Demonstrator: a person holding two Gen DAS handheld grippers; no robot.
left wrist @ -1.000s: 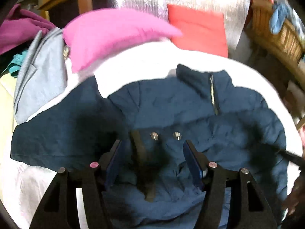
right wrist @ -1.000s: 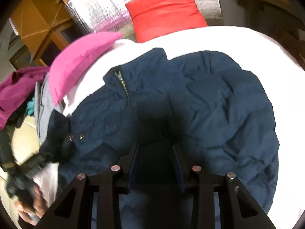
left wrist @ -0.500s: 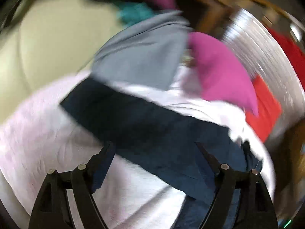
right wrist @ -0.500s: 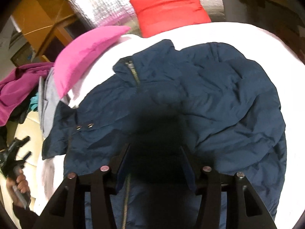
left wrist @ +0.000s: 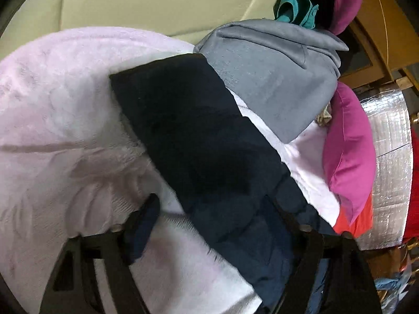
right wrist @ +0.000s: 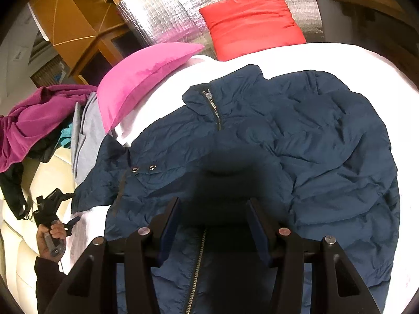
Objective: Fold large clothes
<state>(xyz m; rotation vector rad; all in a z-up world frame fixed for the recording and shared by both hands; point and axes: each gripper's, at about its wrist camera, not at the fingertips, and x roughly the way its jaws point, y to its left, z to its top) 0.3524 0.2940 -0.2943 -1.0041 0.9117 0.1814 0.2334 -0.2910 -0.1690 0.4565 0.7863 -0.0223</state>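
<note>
A navy jacket (right wrist: 301,151) lies spread on the white bed (right wrist: 327,55). Its sleeve (left wrist: 188,130) runs toward eleven o'clock from the left gripper (left wrist: 217,217) — nearer, fingers apart. The right gripper (right wrist: 213,214) hovers over the body, fingers apart.

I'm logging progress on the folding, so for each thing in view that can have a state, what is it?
navy jacket: spread flat on the white cover, zipper open at the collar, not yet folded.
jacket sleeve: stretched out sideways.
left gripper: open, over the sleeve.
right gripper: open, above the jacket front.
grey garment: lying beside the sleeve end.
pink pillow: lying on the cover.
</note>
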